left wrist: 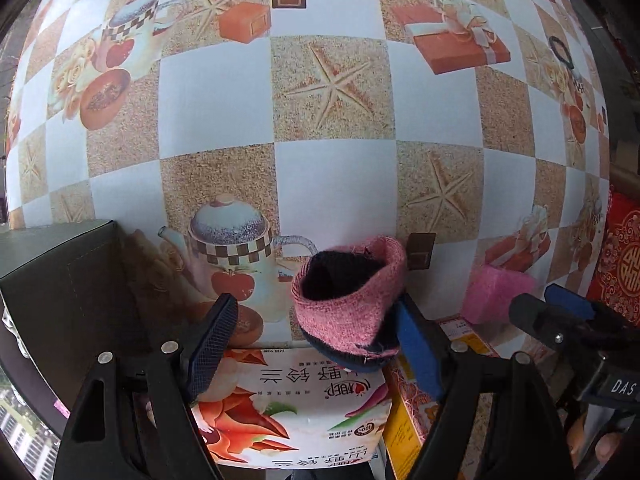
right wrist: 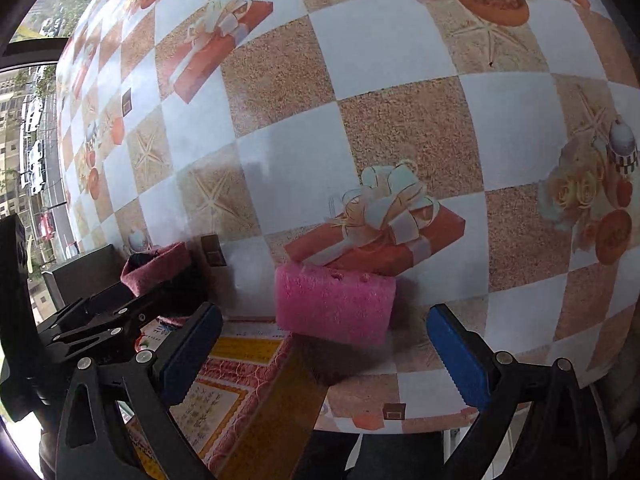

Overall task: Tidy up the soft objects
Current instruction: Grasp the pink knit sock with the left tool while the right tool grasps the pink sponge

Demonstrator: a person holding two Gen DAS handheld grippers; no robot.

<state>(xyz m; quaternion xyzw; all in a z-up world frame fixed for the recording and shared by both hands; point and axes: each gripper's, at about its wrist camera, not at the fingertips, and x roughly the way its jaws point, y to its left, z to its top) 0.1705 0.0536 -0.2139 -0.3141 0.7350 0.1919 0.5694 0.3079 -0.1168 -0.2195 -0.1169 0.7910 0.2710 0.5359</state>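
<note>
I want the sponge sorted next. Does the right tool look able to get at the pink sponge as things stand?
Probably yes. The right tool is open with the pink sponge just ahead between its fingers, and nothing lies in the way. The sponge rests partly on a yellow box, which leaves its sides free.

The white carton (left wrist: pixel 296 408) shows upside-down Chinese letters and "100%". The black mount (left wrist: pixel 618 386) at the right edge says "DAS".

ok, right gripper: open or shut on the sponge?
Open. The right gripper has its blue pads spread wide; the sponge sits ahead between them, touching neither.
</note>
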